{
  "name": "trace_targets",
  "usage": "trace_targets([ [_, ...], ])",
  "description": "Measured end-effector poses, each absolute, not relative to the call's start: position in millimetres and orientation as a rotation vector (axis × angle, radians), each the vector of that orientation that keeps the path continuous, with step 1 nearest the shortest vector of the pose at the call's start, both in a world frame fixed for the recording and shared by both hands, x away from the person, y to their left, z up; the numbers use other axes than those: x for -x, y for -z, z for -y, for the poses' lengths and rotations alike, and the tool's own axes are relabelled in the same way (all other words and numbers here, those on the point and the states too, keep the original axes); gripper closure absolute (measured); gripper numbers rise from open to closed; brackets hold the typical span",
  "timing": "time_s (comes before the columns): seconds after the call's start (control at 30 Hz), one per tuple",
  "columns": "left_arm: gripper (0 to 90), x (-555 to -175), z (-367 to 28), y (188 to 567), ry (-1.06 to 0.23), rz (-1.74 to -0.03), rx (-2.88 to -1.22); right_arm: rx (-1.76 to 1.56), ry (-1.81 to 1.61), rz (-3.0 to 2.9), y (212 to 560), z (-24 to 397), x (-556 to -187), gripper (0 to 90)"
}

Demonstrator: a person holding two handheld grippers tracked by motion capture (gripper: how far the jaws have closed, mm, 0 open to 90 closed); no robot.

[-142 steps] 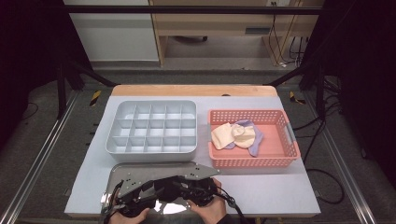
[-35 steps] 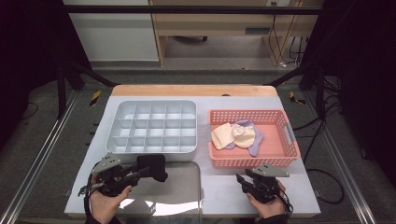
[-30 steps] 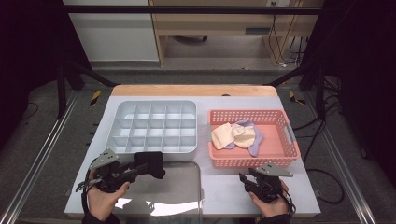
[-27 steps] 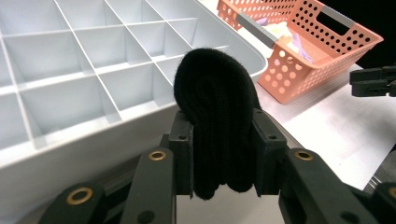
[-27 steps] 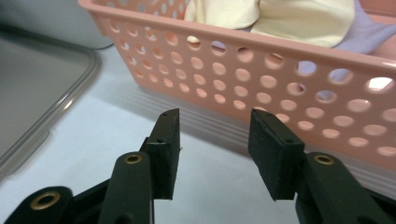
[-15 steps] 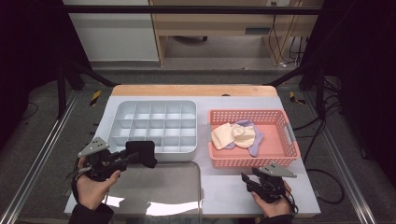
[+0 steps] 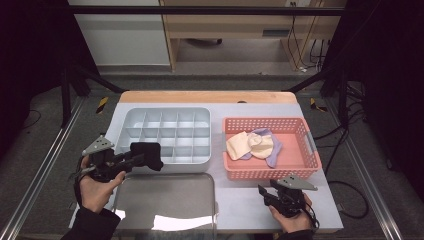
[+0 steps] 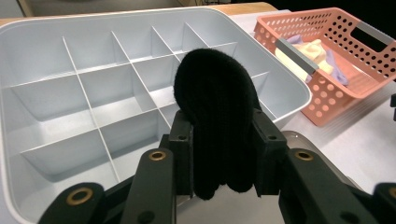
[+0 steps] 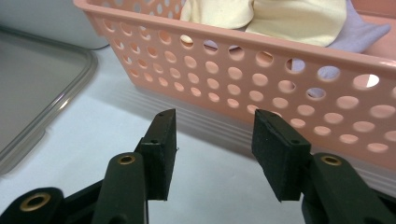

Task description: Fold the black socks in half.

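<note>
High view: a person sits at a white table (image 7: pixel 235 210) and holds a gripper in each hand. The left gripper (image 7: pixel 131 160) is at the left side of the table, just in front of the grey box (image 7: pixel 165 134) with many little compartments. Its jaws are clamped on a black sock (image 7: pixel 147 155). The sock sits at the near edge of the grey box, by its front left corner.

In the left gripper view, the black sock (image 8: pixel 217 112) stands up between the two black jaws, and both pads press on its sides. Its round top sticks up above the jaws. Behind it are the compartments of the grey box (image 8: pixel 60 112). I cannot tell which compartment the sock is over.

The right gripper (image 7: pixel 263 194) is at the near right part of the table, just in front of the pink basket (image 7: pixel 300 165). Its jaws are apart and have just been opening, with nothing between them. In the right gripper view, the right gripper (image 9: pixel 212 149) points at the holey wall of the pink basket (image 9: pixel 261 88), close to it but not touching.

Inside the basket lie a yellow sock (image 7: pixel 249 145) and a purple sock (image 7: pixel 272 150), touching each other. A flat grey lid (image 7: pixel 165 200) lies on the table, just in front of the grey box.
</note>
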State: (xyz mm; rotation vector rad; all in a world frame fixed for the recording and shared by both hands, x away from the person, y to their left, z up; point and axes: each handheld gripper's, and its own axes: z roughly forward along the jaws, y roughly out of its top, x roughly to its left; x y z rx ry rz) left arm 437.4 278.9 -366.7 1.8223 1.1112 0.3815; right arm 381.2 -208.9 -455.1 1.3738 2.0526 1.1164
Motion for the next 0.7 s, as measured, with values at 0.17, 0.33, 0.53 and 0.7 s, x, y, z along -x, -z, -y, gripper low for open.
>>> trace_targets([
  [0.17, 65.4, -442.7, -280.9, 362.9, -0.396, -1.116, -1.818, -1.367, -1.117, -2.053, 455.3, 209.4, -380.7, 51.0],
  [0.33, 65.4, -453.1, -282.7, 354.5, -0.415, -1.124, -1.827, -1.362, -1.119, -2.058, 455.7, 209.1, -380.8, 51.1],
  [0.53, 65.4, -462.1, -286.3, 358.4, -0.409, -1.149, -1.842, -1.364, -1.118, -2.063, 456.7, 208.7, -381.5, 51.1],
  [0.7, 65.5, -466.7, -292.0, 359.6, -0.399, -1.164, -1.832, -1.356, -1.114, -2.071, 457.5, 207.8, -382.1, 51.2],
])
